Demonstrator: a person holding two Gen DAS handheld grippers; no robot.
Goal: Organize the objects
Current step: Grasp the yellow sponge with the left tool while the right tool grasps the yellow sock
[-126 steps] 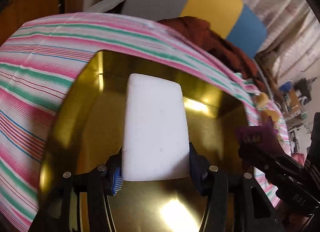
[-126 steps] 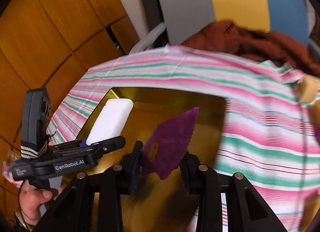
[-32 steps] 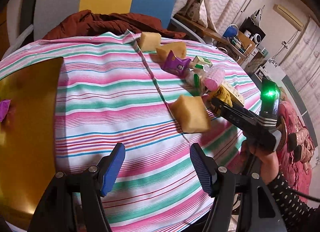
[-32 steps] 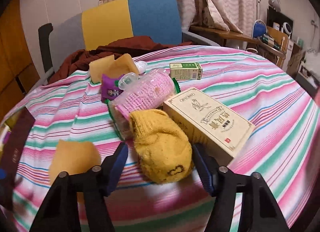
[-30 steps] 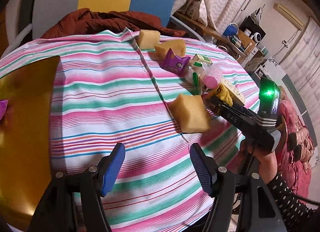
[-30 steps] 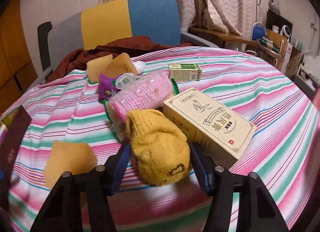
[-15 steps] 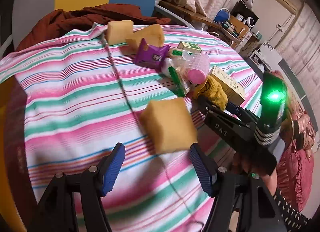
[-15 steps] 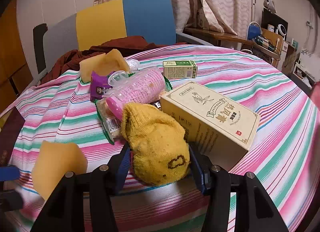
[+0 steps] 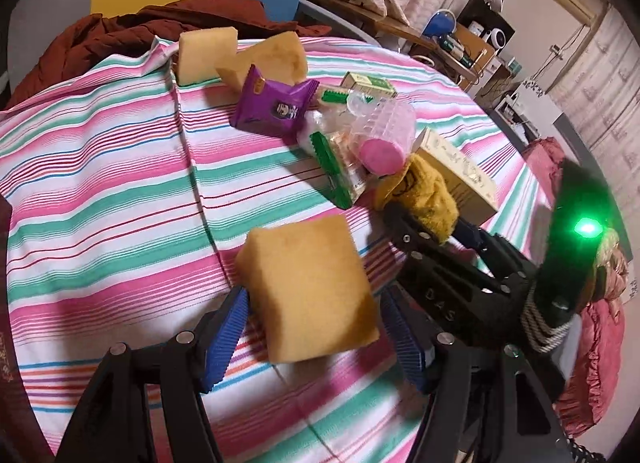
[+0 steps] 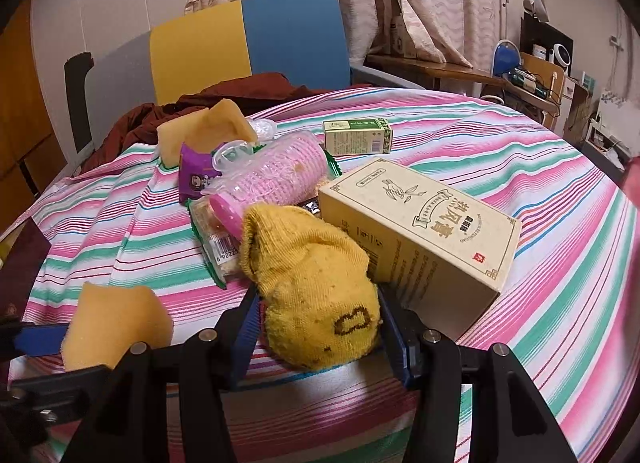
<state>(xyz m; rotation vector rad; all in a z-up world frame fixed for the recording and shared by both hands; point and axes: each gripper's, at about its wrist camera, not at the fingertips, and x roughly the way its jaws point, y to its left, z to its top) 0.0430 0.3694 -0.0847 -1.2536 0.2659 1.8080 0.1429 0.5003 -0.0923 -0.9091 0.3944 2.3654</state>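
Sponge [image 9: 308, 287] between left hand-held gripper [image 9: 316, 337] pads

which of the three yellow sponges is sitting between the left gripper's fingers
The lone sponge lying apart at the near side of the striped cloth, between the left gripper's open blue pads. The other two sponges sit together at the far edge by the purple packet.

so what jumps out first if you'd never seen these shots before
The pile of odds and ends mid-table on the striped cloth: a pink bottle, a tea box and a purple packet. Up close, the right gripper pinches a yellow sock beside the box, while the left gripper straddles a sponge, its right pad apart from it.
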